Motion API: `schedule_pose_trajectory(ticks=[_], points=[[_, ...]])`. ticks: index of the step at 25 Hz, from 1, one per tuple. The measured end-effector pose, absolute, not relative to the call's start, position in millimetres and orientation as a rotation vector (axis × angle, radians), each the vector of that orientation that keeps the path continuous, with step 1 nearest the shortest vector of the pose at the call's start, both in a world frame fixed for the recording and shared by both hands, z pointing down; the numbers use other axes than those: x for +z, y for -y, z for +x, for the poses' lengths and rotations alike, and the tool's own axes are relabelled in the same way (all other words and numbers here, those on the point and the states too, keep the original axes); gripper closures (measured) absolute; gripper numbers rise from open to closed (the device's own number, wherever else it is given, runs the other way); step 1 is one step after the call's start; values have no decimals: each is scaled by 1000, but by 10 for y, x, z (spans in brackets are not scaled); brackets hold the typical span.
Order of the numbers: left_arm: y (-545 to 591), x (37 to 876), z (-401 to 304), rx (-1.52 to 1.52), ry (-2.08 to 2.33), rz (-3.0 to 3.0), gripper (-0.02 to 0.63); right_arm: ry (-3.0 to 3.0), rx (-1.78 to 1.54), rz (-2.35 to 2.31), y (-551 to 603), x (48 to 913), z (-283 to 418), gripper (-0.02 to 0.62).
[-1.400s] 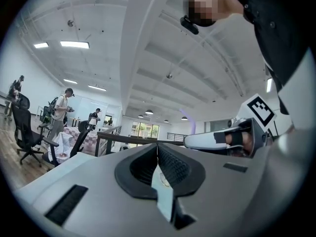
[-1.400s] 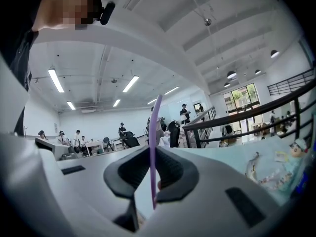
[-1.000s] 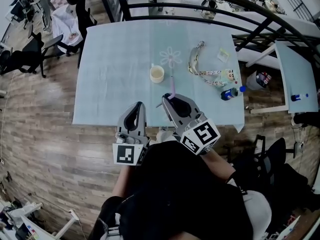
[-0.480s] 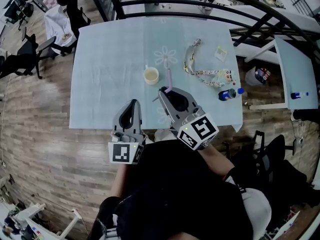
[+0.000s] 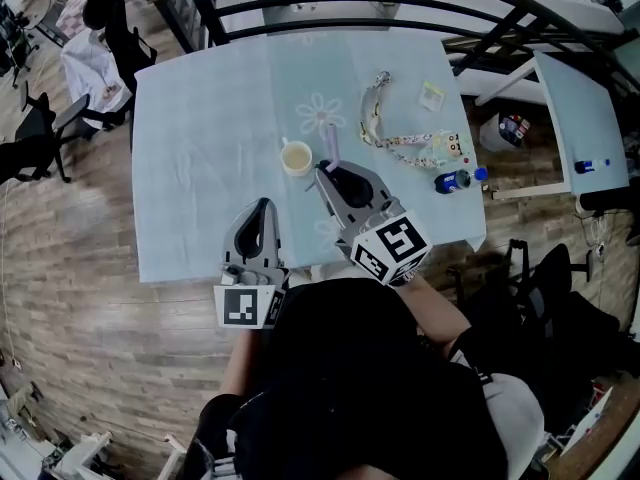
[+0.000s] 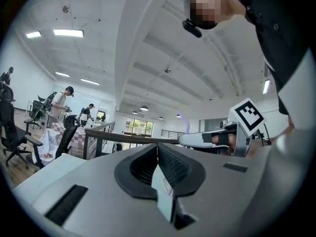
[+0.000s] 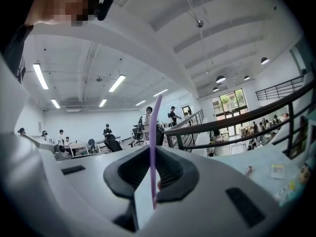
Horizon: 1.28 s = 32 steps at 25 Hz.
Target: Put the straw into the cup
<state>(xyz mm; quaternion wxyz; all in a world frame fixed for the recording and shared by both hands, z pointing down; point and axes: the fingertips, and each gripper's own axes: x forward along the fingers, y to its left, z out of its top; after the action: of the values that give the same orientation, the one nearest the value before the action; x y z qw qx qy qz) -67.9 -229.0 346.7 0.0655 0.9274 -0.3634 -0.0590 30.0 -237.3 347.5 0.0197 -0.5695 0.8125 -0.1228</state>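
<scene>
A small cream cup (image 5: 296, 157) stands upright on the pale blue table (image 5: 200, 148), near a printed flower. My right gripper (image 5: 325, 171) hovers just right of the cup, shut on a thin purple straw (image 5: 331, 147) that sticks up from its jaws. In the right gripper view the straw (image 7: 154, 132) runs upright between the closed pads of the right gripper (image 7: 152, 151). My left gripper (image 5: 262, 208) is lower left of the cup, over the table's near part. In the left gripper view the left gripper (image 6: 158, 147) has its jaws together with nothing in them.
A patterned lanyard (image 5: 400, 140), a small card (image 5: 431, 95) and a blue-capped bottle (image 5: 455, 180) lie on the table's right side. A dark railing (image 5: 330, 3) runs behind the table. Office chairs (image 5: 40, 138) stand at left, another table (image 5: 580, 118) at right.
Both grippers have moved forward over the table toward the cup. The straw's tip now stands close beside the cup's right rim. Both jaws stay as they were.
</scene>
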Motion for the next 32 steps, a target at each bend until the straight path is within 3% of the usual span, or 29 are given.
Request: schedule_pose_trajectory(ticks=[12, 32], points=[[2953, 3764, -524, -22, 949, 2793, 592, -2456, -471, -1921, 2977, 3764, 383, 557], [3595, 4367, -453, 141, 735, 2793, 592, -2264, -840, -2190, 3597, 5273, 694, 557]])
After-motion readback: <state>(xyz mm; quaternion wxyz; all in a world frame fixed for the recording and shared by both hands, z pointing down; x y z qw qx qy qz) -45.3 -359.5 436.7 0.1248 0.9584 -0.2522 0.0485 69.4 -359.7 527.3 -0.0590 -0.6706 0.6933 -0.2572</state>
